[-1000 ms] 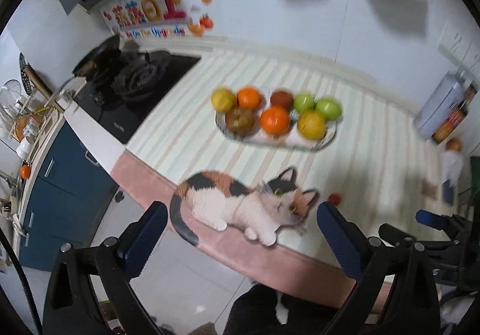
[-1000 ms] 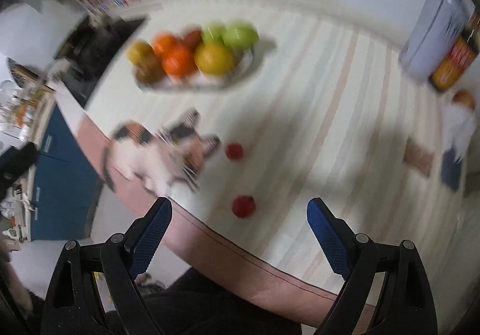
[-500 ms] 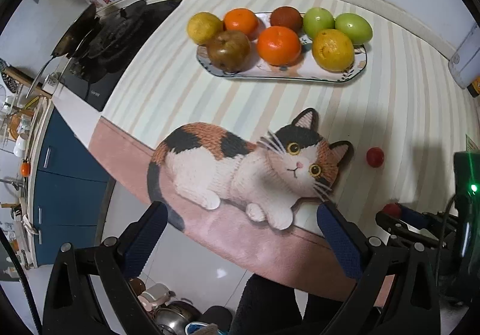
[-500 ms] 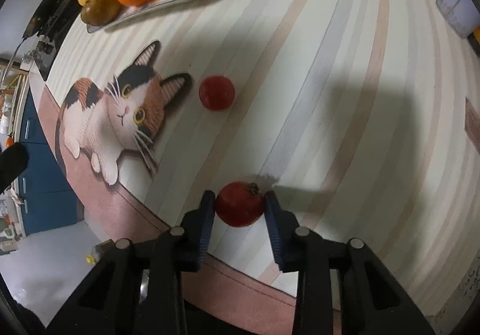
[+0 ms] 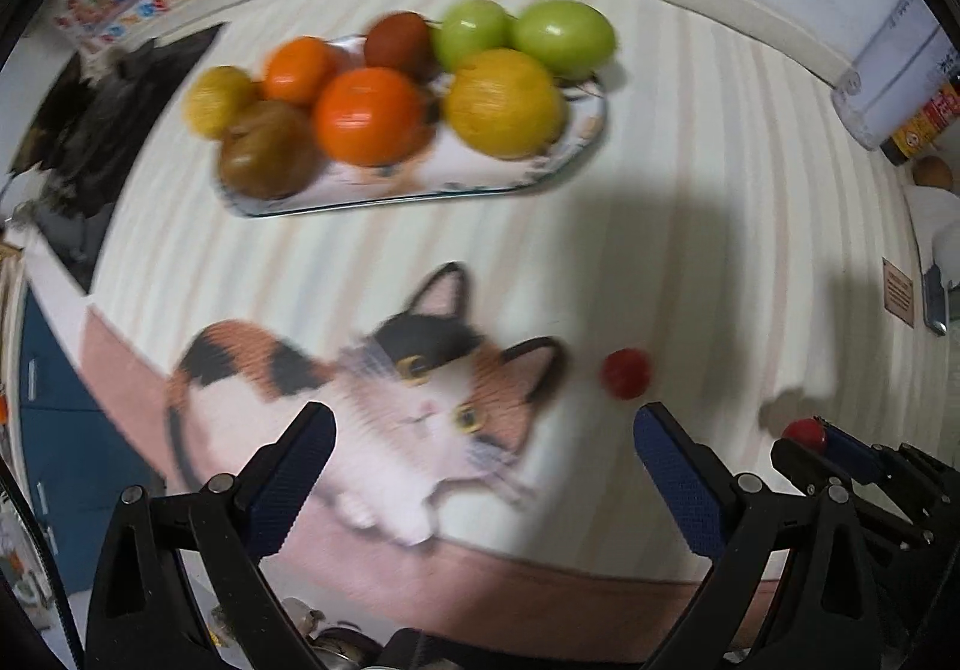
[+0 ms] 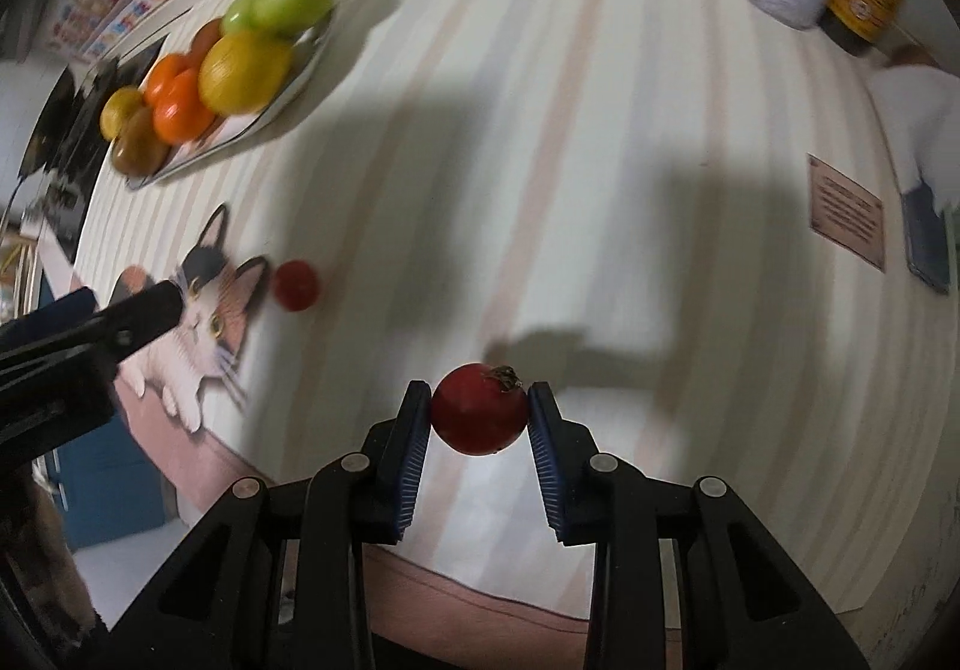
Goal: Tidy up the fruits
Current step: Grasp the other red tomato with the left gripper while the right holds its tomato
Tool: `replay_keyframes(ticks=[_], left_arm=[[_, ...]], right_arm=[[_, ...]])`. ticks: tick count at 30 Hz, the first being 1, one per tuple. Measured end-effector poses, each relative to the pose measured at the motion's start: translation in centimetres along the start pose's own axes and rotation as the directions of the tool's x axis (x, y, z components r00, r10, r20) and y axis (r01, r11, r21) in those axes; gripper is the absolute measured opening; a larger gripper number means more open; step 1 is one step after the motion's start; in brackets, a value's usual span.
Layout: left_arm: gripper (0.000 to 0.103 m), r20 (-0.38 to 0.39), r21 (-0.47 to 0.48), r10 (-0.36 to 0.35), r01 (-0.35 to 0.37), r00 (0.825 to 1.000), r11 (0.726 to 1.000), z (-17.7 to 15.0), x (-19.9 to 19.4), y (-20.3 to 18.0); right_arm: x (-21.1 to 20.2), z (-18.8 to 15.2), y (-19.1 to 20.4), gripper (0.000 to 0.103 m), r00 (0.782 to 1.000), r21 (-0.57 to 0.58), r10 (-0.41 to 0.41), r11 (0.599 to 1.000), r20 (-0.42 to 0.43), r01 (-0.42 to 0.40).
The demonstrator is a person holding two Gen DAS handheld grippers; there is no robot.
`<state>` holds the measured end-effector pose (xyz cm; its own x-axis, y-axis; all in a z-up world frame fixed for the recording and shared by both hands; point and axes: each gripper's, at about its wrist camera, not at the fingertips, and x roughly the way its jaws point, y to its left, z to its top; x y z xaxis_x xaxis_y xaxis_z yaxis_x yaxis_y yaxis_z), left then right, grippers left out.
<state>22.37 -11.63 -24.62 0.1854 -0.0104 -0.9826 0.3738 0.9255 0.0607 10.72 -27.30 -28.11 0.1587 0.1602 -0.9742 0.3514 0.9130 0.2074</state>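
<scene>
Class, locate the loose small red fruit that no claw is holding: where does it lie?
The loose red fruit lies on the striped mat, just right of the printed cat's ear in both views, nearer us than the fruit plate.

Both cameras sit behind their own gripper fingers and look steeply down at the striped surface point(image 5: 690, 226). The left wrist view faces the cat picture point(image 5: 384, 388) and the fruit plate point(image 5: 576, 153) beyond it. The right wrist view hangs closer and further right. The 2 views share the plate point(image 6: 300, 69), the cat picture point(image 6: 204, 304) and the loose red fruit point(image 5: 626, 373) point(image 6: 295, 284).
</scene>
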Motion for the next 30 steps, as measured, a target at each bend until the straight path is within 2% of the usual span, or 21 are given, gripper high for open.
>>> replay_keyframes(ticks=[2, 3, 6, 11, 13, 16, 21, 26, 30], left_arm=[[0.101, -0.015, 0.015, -0.028, 0.028, 1.000, 0.999, 0.5, 0.9, -0.9], [0.098, -0.030, 0.023, -0.047, 0.048, 0.998, 0.999, 0.7, 1.5, -1.3], [0.079, -0.063, 0.044, -0.086, 0.089, 0.994, 0.995, 1.4, 2.8, -2.6], [0.063, -0.080, 0.067, -0.126, 0.131, 0.989, 0.989, 2.0, 3.9, -4.2], [0.047, -0.093, 0.074, -0.142, 0.149, 0.986, 0.986, 2.1, 4.3, -4.7], [0.034, -0.103, 0.086, -0.156, 0.165, 0.982, 0.983, 2.1, 4.9, -5.4], [0.023, -0.093, 0.081, -0.169, 0.177, 0.981, 0.981, 2.3, 5.6, -5.7], [0.022, -0.064, 0.046, -0.214, 0.217, 0.975, 0.975, 2.4, 4.8, -4.6], [0.022, -0.011, -0.004, -0.260, 0.260, 0.965, 0.966, 2.9, 2.1, -2.0]], right_arm=[[0.0, 0.0, -0.4, 0.036, 1.000, 0.018, -0.004, 1.000, 0.005, 0.004], [-0.2, 0.0, -0.7, 0.036, 1.000, 0.025, -0.007, 1.000, 0.008, 0.007], [-0.6, -0.1, -1.5, 0.036, 1.000, 0.032, -0.016, 0.999, 0.015, 0.016], [-0.8, -0.2, -2.4, 0.036, 1.000, 0.045, -0.022, 0.999, 0.014, 0.021], [-0.7, -0.2, -2.4, 0.036, 1.000, 0.048, -0.024, 0.999, 0.013, 0.023], [-0.6, -0.1, -2.2, 0.036, 1.000, 0.049, -0.028, 0.998, 0.012, 0.027], [-0.6, 0.0, -1.7, 0.036, 0.999, 0.038, -0.037, 0.999, 0.014, 0.036], [-1.1, 0.1, -1.6, 0.036, 0.999, 0.040, -0.037, 0.999, 0.021, 0.036], [-2.0, 0.3, -1.3, 0.036, 0.999, 0.038, -0.019, 0.999, 0.042, 0.017]])
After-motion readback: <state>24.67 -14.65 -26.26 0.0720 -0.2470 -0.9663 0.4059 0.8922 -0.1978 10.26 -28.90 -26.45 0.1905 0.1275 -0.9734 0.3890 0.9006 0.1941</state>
